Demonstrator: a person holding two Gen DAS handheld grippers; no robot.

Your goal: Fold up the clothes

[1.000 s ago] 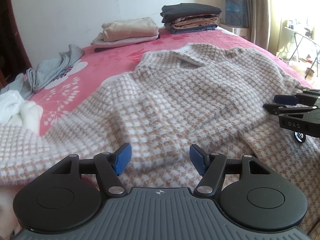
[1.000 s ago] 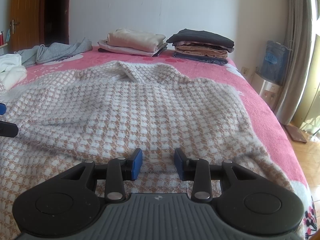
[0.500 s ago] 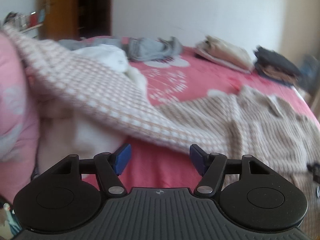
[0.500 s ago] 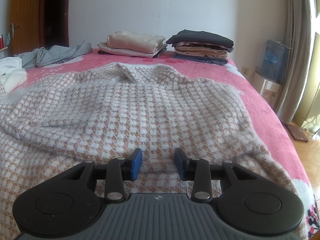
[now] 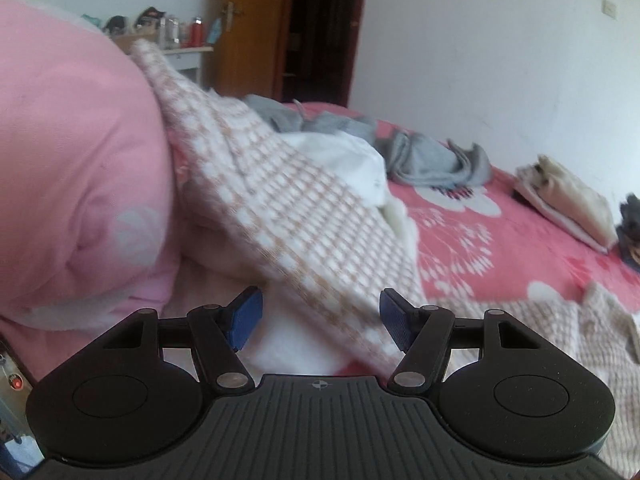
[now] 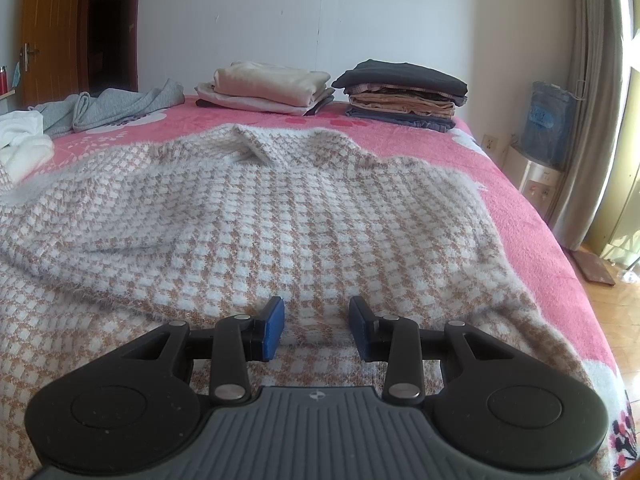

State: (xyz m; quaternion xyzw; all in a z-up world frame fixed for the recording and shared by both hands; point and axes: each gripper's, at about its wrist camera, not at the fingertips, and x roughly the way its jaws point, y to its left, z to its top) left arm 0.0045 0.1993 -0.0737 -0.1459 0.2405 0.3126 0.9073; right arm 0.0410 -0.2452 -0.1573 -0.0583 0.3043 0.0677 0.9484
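Checked sweater (image 6: pixel 280 216) lies spread ahead of both parted, empty grippers, left (image 5: pixel 321 317) and right (image 6: pixel 316 327)

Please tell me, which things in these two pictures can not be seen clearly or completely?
- Checked sweater: in the right wrist view its near hem is hidden behind the right gripper.
- Sweater's sleeve: motion-blurred in the left wrist view; its cuff end runs behind the left gripper.
- Dark folded stack: cut off by the right edge there.
- Shelf bottles: too small, blurred.
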